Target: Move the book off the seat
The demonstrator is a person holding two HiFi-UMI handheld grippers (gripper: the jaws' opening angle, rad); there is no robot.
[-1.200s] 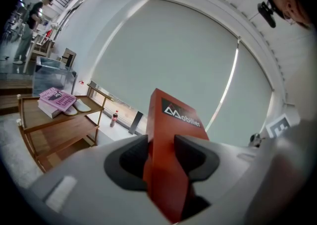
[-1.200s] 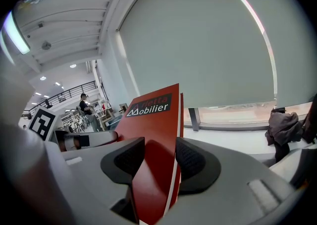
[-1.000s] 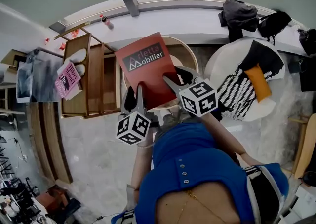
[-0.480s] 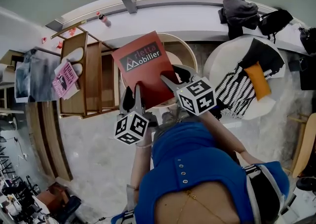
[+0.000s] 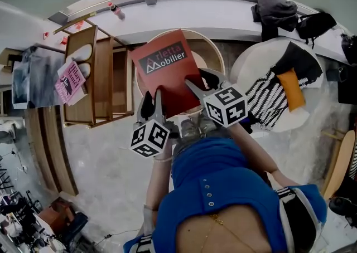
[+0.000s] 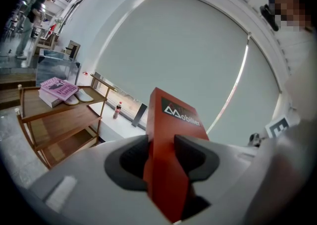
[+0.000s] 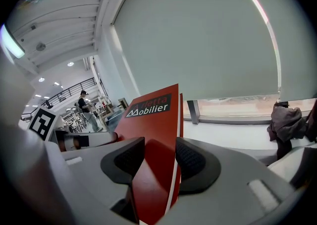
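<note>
Over the round seat [image 5: 211, 54], mid-frame: red book [image 5: 166, 68] pinched at its near edge by left gripper [image 5: 152, 101] and right gripper [image 5: 195, 78], two grips to stop tipping.

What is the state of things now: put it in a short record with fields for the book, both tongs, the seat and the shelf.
book: red book, white lettering on a dark label, held up by its near edge
left tongs: closed on the red book
right tongs: closed on the red book
seat: round seat, behind the book in the head view; whether the two touch cannot be told
shelf: wooden shelf left of the seat, pink book on its top
</note>
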